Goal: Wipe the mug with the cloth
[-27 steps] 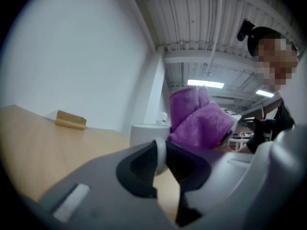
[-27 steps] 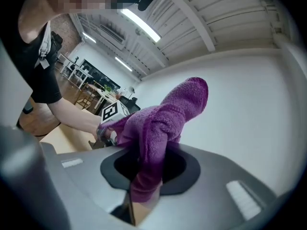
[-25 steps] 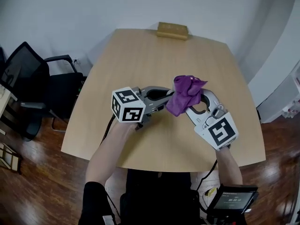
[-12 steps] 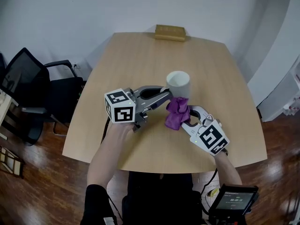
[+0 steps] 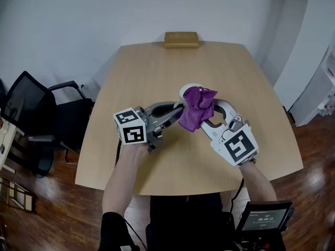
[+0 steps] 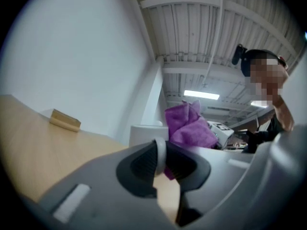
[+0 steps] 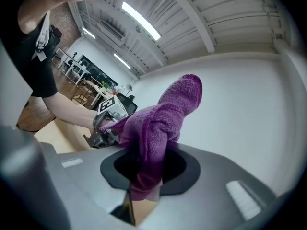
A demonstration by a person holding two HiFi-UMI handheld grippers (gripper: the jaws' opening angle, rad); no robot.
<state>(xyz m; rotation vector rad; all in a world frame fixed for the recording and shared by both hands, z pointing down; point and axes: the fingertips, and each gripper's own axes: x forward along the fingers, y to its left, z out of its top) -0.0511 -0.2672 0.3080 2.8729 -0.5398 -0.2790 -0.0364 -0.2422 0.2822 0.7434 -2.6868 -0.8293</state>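
Clamping the mug (image 5: 187, 90) by its handle (image 6: 160, 152) in the left gripper (image 6: 160, 166), holding it out over the surface (image 5: 157, 67). Pinching the cloth (image 5: 198, 105) in the right gripper (image 7: 146, 169), swinging it back onto the rim (image 5: 185, 87) after dropping beside it a moment ago, so probably still mid-wipe.

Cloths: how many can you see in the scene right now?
1. The purple cloth is clamped in the right gripper, bunched against the white mug that the left gripper holds over the table. Another could be hidden behind the grippers.
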